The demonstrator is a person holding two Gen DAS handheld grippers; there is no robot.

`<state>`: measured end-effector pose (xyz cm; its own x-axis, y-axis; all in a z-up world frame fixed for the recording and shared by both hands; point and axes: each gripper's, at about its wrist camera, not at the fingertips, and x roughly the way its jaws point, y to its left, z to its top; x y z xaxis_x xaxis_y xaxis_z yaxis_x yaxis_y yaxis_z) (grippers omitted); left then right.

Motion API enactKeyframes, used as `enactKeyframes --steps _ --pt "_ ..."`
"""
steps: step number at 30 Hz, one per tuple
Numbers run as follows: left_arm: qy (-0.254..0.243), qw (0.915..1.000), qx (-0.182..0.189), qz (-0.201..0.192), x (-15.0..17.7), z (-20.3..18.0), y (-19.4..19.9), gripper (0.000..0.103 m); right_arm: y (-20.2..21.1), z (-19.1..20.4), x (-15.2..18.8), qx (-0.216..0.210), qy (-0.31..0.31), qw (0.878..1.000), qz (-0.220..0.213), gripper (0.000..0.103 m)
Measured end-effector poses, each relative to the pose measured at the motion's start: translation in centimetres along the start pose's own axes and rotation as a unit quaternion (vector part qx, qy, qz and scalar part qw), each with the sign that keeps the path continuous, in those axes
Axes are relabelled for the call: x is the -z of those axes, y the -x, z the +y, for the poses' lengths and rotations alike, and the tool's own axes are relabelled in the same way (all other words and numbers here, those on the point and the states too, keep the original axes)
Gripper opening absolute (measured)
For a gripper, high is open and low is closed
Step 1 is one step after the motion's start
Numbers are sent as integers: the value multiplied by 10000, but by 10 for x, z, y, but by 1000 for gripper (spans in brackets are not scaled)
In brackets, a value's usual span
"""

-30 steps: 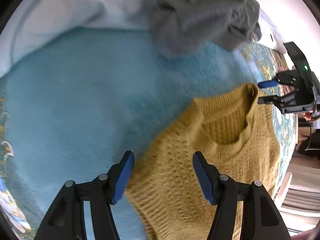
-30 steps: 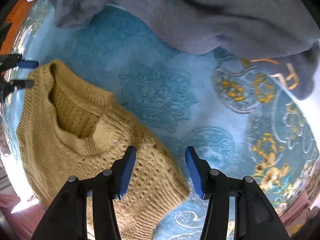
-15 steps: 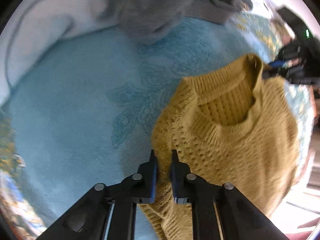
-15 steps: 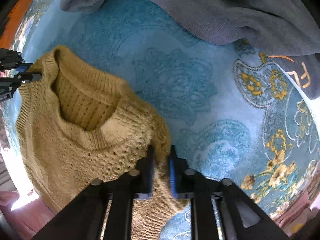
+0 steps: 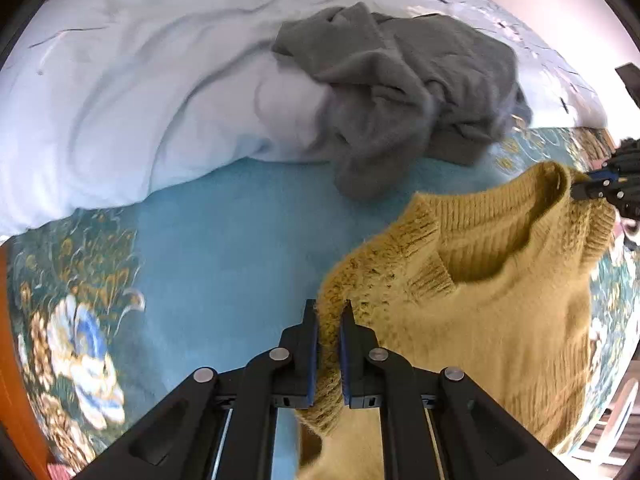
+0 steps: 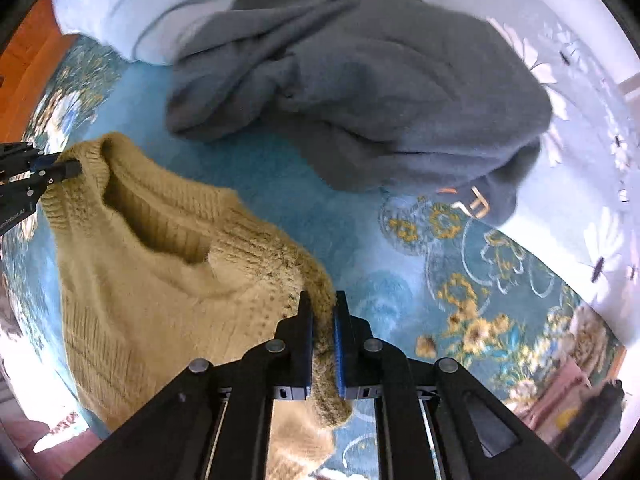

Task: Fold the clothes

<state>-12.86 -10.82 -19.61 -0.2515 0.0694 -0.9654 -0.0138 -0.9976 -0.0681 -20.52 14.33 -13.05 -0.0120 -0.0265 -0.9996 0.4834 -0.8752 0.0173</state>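
Observation:
A mustard-yellow knitted sweater (image 5: 500, 312) hangs lifted above the blue bedspread (image 5: 224, 248), its neck opening facing me. My left gripper (image 5: 328, 312) is shut on one shoulder of the sweater. My right gripper (image 6: 320, 304) is shut on the other shoulder of the sweater (image 6: 132, 280). The right gripper also shows at the right edge of the left wrist view (image 5: 600, 188), and the left gripper at the left edge of the right wrist view (image 6: 44, 172). The lower part of the sweater hangs out of sight.
A crumpled grey garment (image 5: 404, 92) lies at the back on the bedspread and also shows in the right wrist view (image 6: 360, 92). A white duvet (image 5: 132, 92) is bunched behind it. An orange wooden bed edge (image 6: 28, 64) is at the left.
Both grippers went from open above the sweater's shoulders to shut on them. The sweater has been lifted off the bedspread, and both cameras now see farther back over the bed.

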Motion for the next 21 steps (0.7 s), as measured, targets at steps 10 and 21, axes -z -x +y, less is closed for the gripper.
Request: enactKeyframes --steps 10,21 --pt "114 9994 -87 -313 129 -28 94 10 54 47 107 115 -297 9989 -336 9" --pt "274 9988 -314 272 255 -88 95 10 -4 83 270 -39 -910 9958 93 9"
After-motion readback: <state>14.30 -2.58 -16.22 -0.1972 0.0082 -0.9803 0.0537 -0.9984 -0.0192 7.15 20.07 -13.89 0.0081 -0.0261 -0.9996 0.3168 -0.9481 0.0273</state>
